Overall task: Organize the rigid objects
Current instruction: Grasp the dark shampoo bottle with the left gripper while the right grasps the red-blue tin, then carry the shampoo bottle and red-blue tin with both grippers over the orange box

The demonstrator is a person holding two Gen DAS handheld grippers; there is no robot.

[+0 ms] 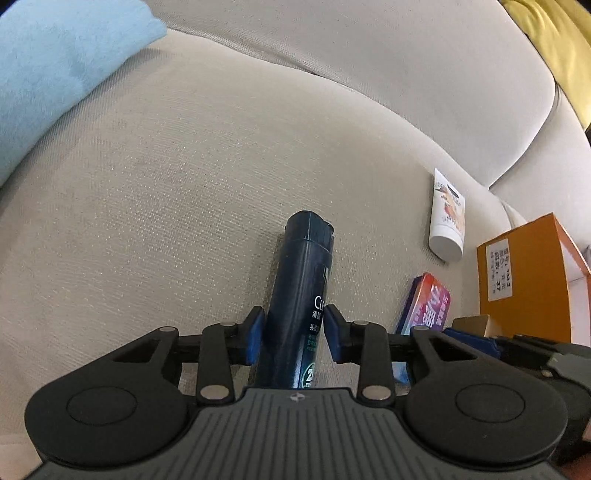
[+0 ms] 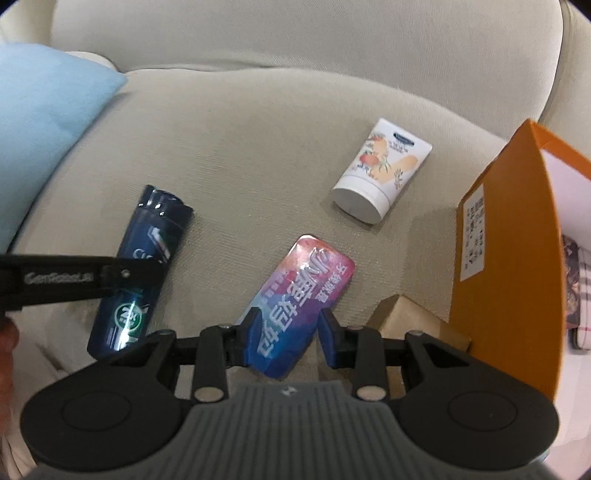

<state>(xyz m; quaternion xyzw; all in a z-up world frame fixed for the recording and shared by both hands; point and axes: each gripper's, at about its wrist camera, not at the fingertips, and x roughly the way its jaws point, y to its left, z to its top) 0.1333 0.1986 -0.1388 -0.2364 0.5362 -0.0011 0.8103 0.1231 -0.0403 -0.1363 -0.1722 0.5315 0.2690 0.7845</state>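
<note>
A dark blue shampoo bottle [image 1: 301,295] lies on the beige sofa seat [image 1: 166,203]. My left gripper [image 1: 293,334] has its blue pads on both sides of the bottle, closed against it. The bottle also shows in the right wrist view [image 2: 142,258], with the left gripper's arm [image 2: 74,280] across it. My right gripper [image 2: 290,336] straddles a pink and blue tin [image 2: 295,306]; the left pad touches it, and a gap shows at the right pad. A white cream tube [image 2: 380,173] lies further back.
An orange box [image 2: 506,266] stands open at the right, with a label on its side. A small brown carton [image 2: 413,321] lies beside it. A light blue cushion [image 1: 48,74] rests at the left. The sofa backrest [image 2: 295,33] rises behind.
</note>
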